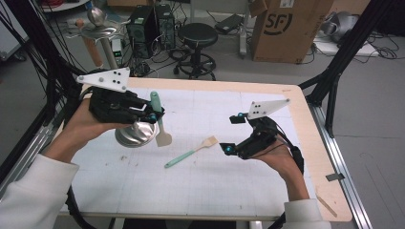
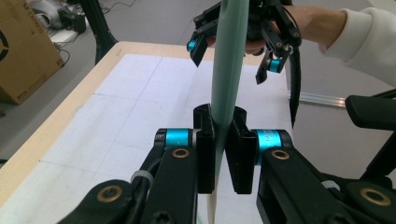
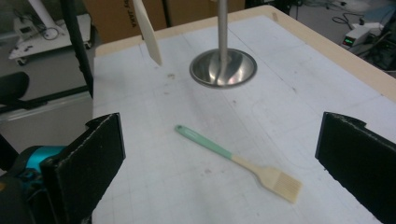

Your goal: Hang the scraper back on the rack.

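Above the bench, left tongs grip a spatula — right tongs gape, probably next to lower onto the brush.

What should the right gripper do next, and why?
Probably lower the right gripper over the brush and close on its green handle. Its jaws stand wide open with the brush lying loose on the table ahead, while the left gripper already clamps a spatula.

The surface is a big board with a light wood edge and a white sheet with thin lines on top. A brush with a green handle lies flat on it. A shiny metal stand sits near it.
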`<state>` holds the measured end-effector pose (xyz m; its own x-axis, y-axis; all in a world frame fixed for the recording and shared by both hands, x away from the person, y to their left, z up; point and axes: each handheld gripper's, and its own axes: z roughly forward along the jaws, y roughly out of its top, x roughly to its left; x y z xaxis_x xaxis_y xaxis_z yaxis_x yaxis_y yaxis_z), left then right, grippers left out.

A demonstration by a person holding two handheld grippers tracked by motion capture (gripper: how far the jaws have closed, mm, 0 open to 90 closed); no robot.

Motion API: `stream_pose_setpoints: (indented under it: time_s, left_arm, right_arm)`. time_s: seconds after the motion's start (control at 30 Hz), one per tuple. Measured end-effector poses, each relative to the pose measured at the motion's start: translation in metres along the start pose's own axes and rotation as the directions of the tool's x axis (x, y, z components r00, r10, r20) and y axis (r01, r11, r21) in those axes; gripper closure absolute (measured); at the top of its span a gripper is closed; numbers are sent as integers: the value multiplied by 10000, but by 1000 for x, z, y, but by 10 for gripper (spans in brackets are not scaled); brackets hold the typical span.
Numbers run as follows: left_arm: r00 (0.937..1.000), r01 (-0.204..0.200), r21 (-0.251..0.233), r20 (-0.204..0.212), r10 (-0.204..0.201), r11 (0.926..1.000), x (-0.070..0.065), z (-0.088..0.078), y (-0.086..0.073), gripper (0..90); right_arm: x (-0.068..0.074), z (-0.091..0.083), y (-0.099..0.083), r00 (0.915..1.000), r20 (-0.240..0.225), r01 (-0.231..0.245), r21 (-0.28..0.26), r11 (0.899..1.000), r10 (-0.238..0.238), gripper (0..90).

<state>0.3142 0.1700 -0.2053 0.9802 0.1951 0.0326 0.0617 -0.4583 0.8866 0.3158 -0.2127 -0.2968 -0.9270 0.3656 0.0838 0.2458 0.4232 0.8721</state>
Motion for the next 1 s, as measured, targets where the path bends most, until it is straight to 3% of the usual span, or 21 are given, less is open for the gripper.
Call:
stream_pose_setpoints:
  time_s: [0.37, 0.5, 1.0]
  left_arm:
    - [9992, 204, 280, -357, -193, 9994, 4, -35, -14, 831]
    - [9984, 297, 506, -492, -272, 9983, 6, -48, -19, 831]
    - [9948, 584, 372, -856, -551, 9976, 16, -88, -25, 830]
  right_arm:
    - [-3, -9, -28, 9999, -56, 161, 195, 9997, -160, 2]
    - [-5, -14, -35, 9999, 91, 82, 27, 10000, -82, 2]
    - [-3, -31, -57, 9995, 321, 70, -74, 9999, -67, 2]
